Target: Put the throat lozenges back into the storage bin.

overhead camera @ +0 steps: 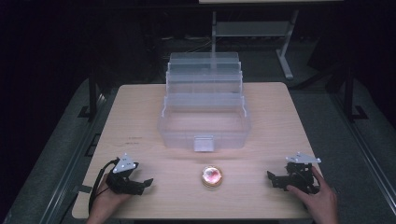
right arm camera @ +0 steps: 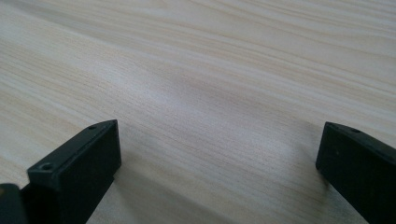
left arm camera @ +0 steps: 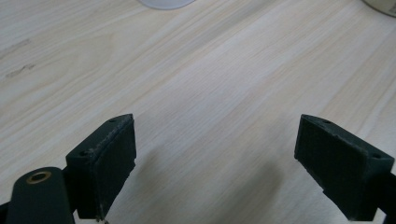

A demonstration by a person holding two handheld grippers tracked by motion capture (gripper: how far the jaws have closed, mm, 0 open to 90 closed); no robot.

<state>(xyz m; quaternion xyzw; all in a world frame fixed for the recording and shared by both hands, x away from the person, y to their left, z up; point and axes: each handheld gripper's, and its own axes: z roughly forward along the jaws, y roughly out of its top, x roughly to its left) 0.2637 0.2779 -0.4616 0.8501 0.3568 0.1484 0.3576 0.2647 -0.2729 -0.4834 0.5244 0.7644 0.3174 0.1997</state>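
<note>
A small round tin [overhead camera: 211, 176], gold-rimmed with a reddish top, was pictured on the near part of a pale wooden table [overhead camera: 140, 116], between the two hand-held grippers and apart from both. Just beyond it stood a clear plastic tiered box [overhead camera: 204, 112], its trays stepped back and its bottom compartment open toward the person.

The left gripper [overhead camera: 148, 184] was rested on the table at the near left, its jaws spread wide with nothing between them; in the left gripper view, bare wood grain was seen between the two black pads [left arm camera: 109, 161], and an edge of the tin [left arm camera: 380, 6] was caught at the top right corner. The right gripper [overhead camera: 272, 179] was held at the near right under a hand [overhead camera: 317, 198], its jaws likewise spread and empty over plain wood in the right gripper view.

No contact with the tin had been made. Several risks were judged to lie ahead. The tin's low, rounded wall could be clipped by one jaw before the other arrived, and it could be skidded across the smooth wood or pushed against the box's front latch [overhead camera: 203, 143]. A pinch taken too high on the lid could let it slip out. If both grippers were brought in together, a collision over the tin was thought possible.
</note>
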